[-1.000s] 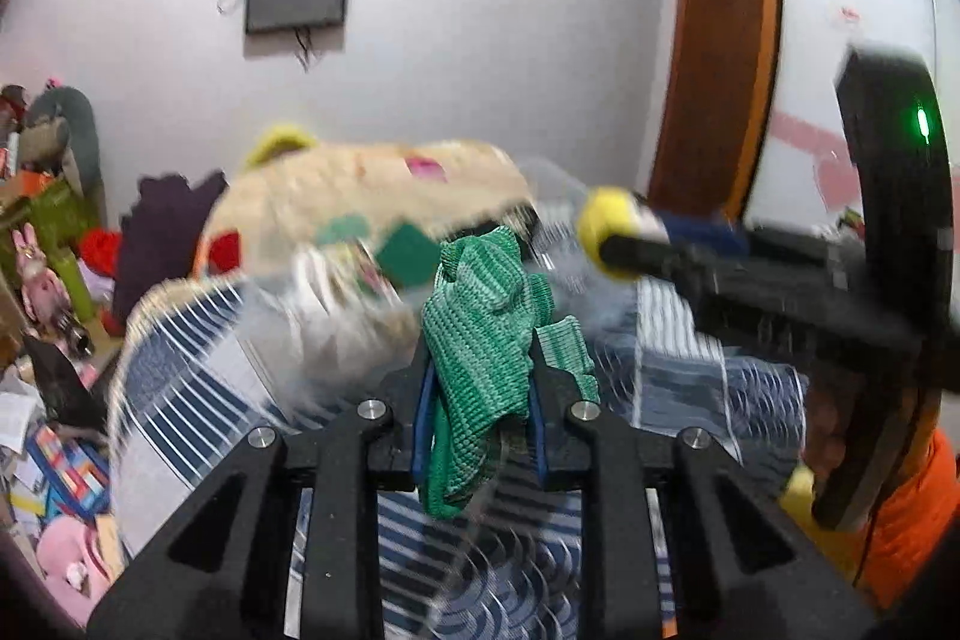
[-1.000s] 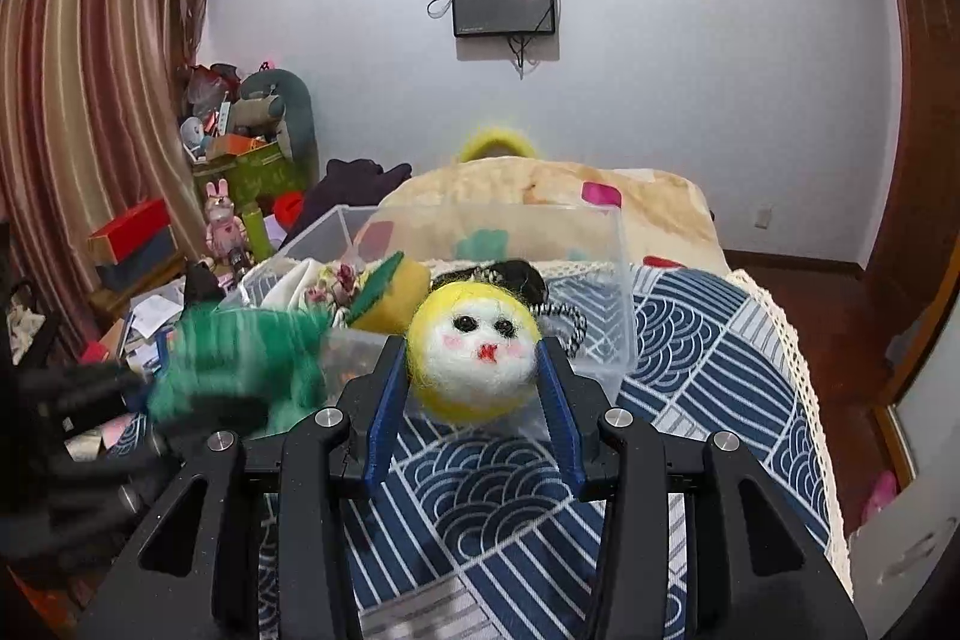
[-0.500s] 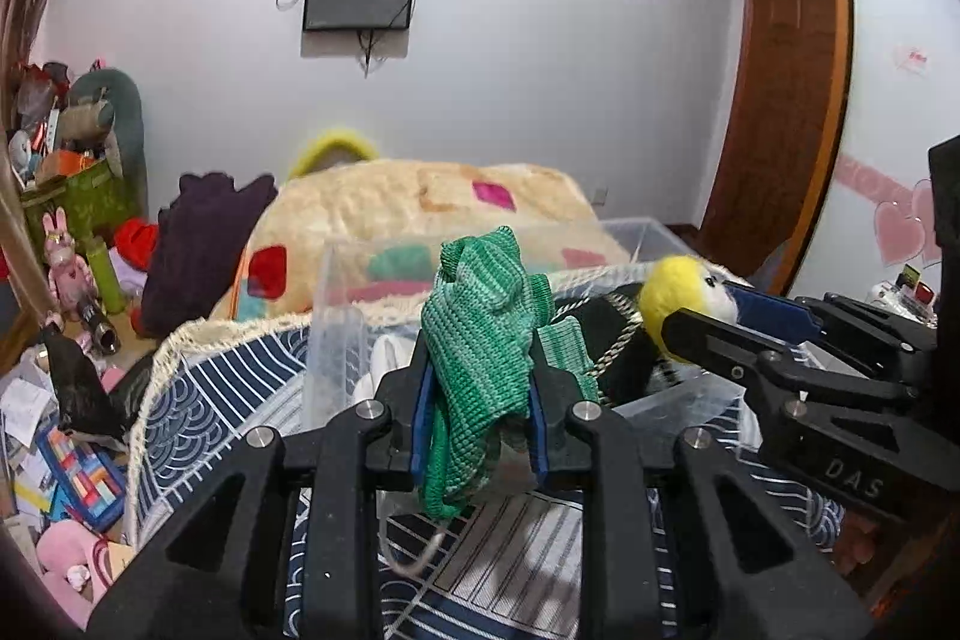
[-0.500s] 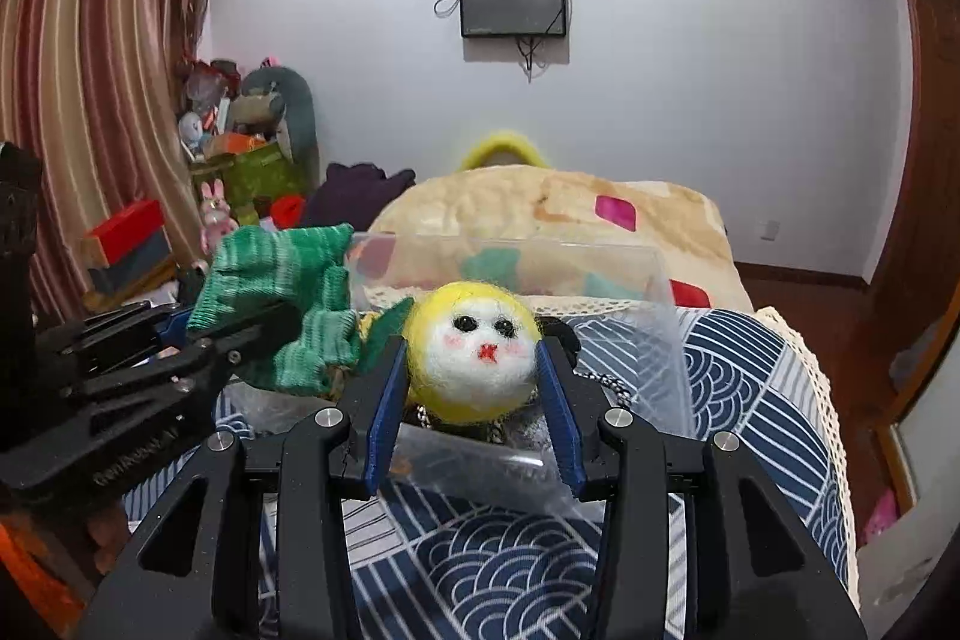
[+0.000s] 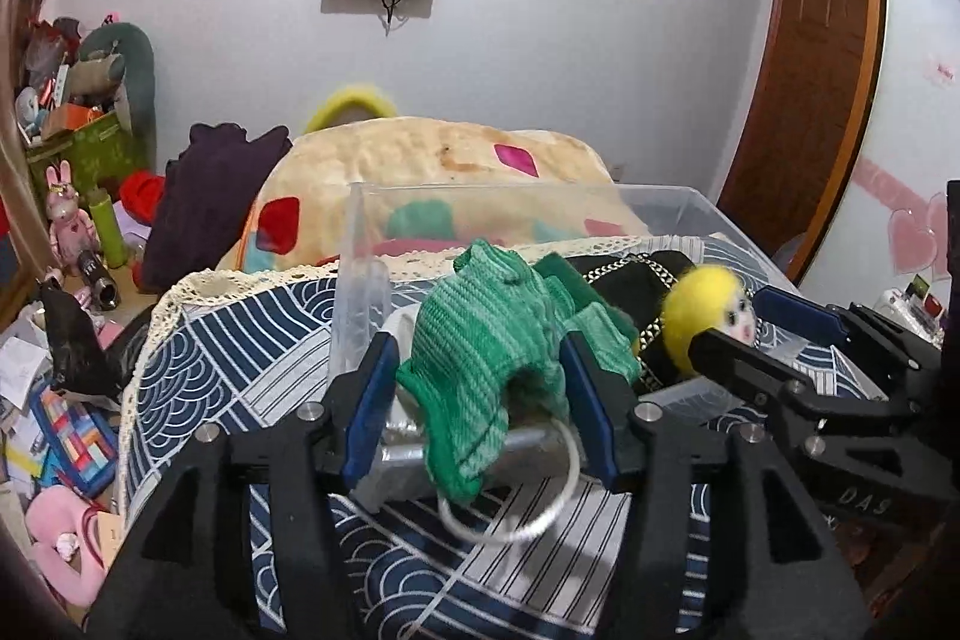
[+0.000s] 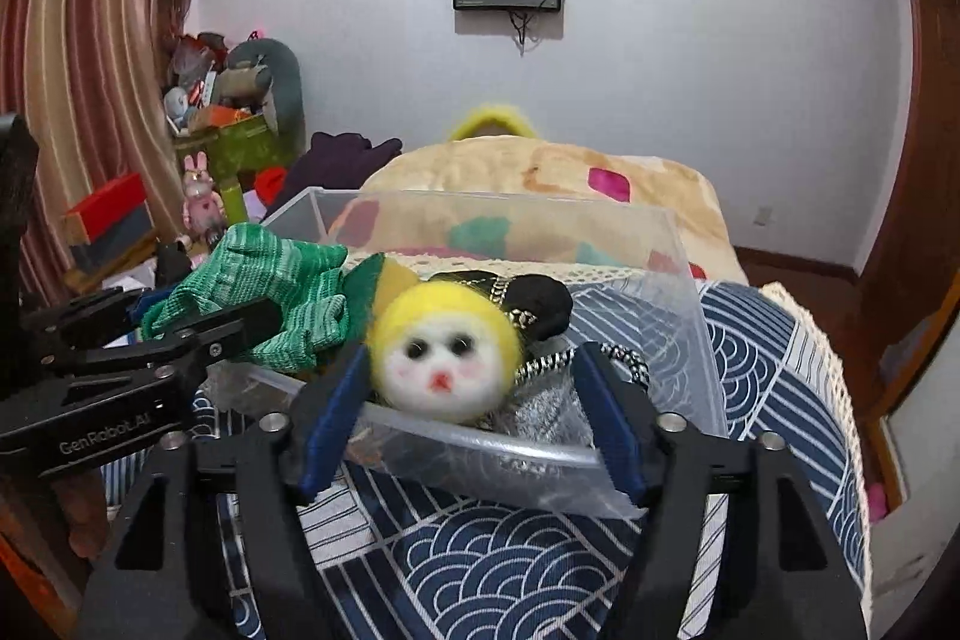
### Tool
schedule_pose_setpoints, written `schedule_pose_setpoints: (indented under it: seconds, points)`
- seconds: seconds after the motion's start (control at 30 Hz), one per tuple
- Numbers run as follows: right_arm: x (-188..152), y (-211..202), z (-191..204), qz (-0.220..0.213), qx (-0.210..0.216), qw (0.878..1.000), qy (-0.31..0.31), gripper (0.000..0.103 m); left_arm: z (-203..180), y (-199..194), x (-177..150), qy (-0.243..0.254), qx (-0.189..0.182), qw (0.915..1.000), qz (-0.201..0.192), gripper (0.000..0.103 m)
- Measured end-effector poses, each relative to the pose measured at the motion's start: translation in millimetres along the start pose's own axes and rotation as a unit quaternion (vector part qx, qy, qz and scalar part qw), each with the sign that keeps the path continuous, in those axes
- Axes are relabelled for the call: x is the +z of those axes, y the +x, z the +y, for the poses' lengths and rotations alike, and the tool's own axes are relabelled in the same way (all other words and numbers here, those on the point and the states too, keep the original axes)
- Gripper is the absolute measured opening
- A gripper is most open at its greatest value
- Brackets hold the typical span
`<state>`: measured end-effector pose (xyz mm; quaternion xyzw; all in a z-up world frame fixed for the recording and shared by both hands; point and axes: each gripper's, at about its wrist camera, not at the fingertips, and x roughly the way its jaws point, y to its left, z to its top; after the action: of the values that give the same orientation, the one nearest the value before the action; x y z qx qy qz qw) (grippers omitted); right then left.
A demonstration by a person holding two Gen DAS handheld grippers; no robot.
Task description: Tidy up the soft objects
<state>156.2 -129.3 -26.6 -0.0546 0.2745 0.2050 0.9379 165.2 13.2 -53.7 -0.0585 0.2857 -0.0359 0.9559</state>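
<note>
Quilt (image 6: 540, 172) behind clear bin (image 6: 690, 280)

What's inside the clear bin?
Clear bin holds a black chain-trimmed item and silver fabric. The green knit and yellow plush cover the rest.

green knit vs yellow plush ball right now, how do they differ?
Look: the green knit is a crumpled, ribbed cloth; the plush ball is a round fuzzy ball with a white face.
Pose: the knit drapes limp over the near wall of the clear bin, one end hanging outside; the ball sits compact at the bin's near edge.
Shared: both lie between parted jaws, the knit at the left gripper, the ball at the right gripper.
</note>
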Motion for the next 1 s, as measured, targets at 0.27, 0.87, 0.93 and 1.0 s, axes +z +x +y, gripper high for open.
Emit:
schedule_pose_setpoints:
  seconds: [0.27,0.87,0.93,1.0]
  points:
    - [-3.5,-22.4,-4.8,-0.011,0.008,1.000,0.001,0.068,-2.0,-27.9,-9.7,0.012,0.001,0.9998,-0.016,0.067]
    - [9.6,-107.0,5.2,-0.114,0.023,0.993,-0.015,0.074,-32.5,-138.4,-1.4,0.037,-0.021,0.9893,-0.140,0.074]
    - [6.5,-111.1,5.5,-0.121,0.018,0.992,-0.015,0.080,-33.3,-146.8,-4.6,0.032,-0.025,0.9882,-0.148,0.077]
    - [3.0,-115.8,6.6,-0.127,0.012,0.992,-0.015,0.082,-34.4,-153.5,-8.6,0.033,-0.027,0.9869,-0.156,0.083]
